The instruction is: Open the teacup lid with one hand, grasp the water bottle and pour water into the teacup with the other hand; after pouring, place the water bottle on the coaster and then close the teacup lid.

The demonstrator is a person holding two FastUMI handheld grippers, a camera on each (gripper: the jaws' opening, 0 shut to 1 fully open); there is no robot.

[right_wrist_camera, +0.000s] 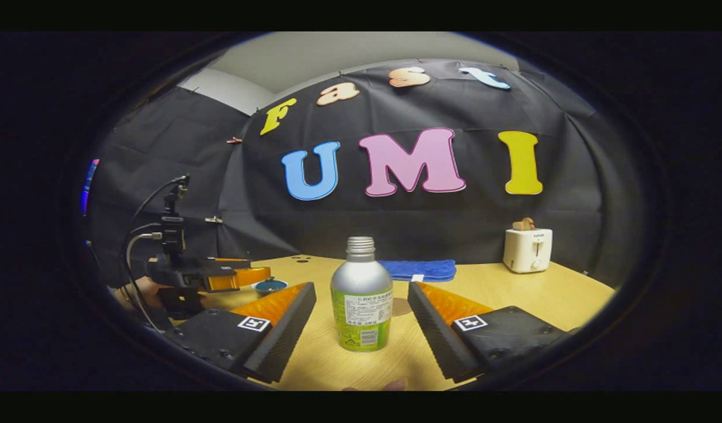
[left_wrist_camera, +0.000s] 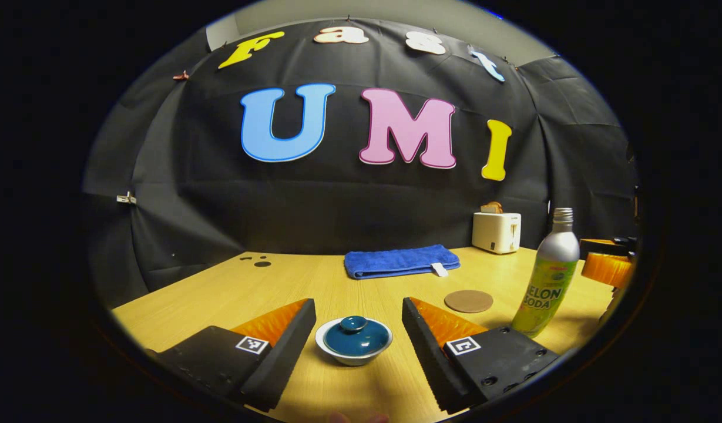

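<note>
Blue towel (left_wrist_camera: pixel 401 261), toaster (left_wrist_camera: pixel 496 232) behind bottle (left_wrist_camera: pixel 547 277)

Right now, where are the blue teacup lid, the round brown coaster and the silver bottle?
blue teacup lid (left_wrist_camera: pixel 355 335): left gripper view, on its dome.
round brown coaster (left_wrist_camera: pixel 468 301): left gripper view, its flat top.
silver bottle (right_wrist_camera: pixel 361 276): right gripper view, its bare shoulder.

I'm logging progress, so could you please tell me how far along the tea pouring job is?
Nothing is done yet: the lid sits on the teacup, the bottle stands on the table, and the coaster is bare. In hand: each open hand-held gripper, left and right, brackets its target. All steps remain.
</note>
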